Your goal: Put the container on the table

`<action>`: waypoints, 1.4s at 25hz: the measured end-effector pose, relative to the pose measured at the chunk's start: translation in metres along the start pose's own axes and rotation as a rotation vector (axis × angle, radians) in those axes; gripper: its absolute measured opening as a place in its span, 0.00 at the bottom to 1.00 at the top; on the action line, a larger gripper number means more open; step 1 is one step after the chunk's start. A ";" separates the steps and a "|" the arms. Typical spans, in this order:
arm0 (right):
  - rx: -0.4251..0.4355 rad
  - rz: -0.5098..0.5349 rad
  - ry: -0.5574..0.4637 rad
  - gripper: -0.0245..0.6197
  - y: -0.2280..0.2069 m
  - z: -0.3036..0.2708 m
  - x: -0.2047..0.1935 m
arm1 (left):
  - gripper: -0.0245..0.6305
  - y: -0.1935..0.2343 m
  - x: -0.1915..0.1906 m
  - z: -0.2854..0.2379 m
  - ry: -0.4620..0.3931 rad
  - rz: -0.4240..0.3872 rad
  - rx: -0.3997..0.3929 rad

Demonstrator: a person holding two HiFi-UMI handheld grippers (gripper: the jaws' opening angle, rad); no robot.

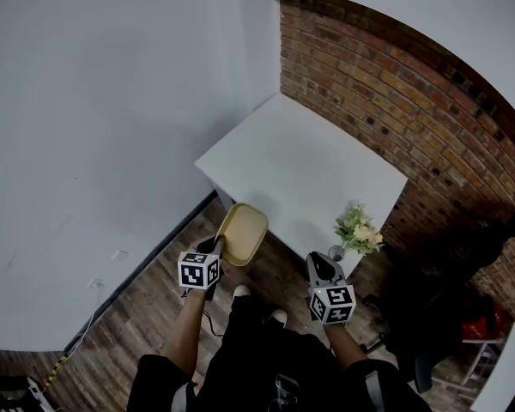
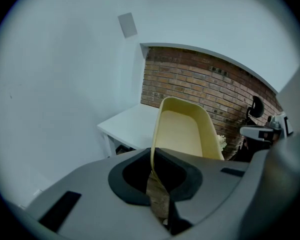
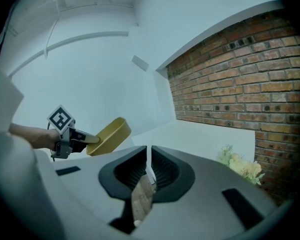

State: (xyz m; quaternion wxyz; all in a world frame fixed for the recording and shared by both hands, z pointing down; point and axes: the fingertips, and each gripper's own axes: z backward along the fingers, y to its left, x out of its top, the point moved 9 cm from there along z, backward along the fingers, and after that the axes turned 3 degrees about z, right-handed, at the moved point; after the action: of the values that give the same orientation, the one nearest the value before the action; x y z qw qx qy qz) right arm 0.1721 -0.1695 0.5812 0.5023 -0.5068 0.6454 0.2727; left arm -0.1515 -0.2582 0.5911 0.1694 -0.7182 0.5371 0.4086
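Nearest the camera, the person stood on the brown wood-plank floor [image 1: 146,307] with both forearms held out. The right gripper [image 1: 322,264] had its jaws drawn together to a thin slit. Its own view [image 3: 149,164] showed only floorboards through that slit, so it carried nothing.

The left gripper [image 1: 216,249] was clamped on the near rim of the pale yellow oblong plastic container [image 1: 243,233]. In the left gripper view [image 2: 152,164] the thin wall of the tub [image 2: 182,131] ran straight between the two dark pads. The tub stood tilted up and away, its open side turned toward the camera. From the right gripper view it [image 3: 107,135] hung in the air off the tips of the left gripper [image 3: 90,139], over the floor just short of the table's near corner and not yet above the top.

Beyond it stood the white rectangular table [image 1: 300,161], bare but for a small bunch of pale flowers [image 1: 358,230] in a vase at its near right corner. Behind the table a plain white wall [image 1: 112,101] met a red brick wall [image 1: 395,84].

The grip looked like the weak point. One pinch on a thin rim, with the whole tub levered out past it, could let the tub swing or slip if tilted quickly. Coming in low could also knock its far end against the table edge. A path drifting right would bring it near the flowers.
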 end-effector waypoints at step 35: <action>-0.173 -0.066 0.024 0.08 0.010 -0.213 0.084 | 0.08 0.177 0.175 -0.185 0.089 -0.117 -0.125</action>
State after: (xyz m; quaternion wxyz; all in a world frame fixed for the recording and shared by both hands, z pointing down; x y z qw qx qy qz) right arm 0.0854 -0.3813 0.5753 0.4574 -0.5725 0.6084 0.3048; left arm -0.2223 -0.5601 0.6034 0.1239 -0.7748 0.4749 0.3985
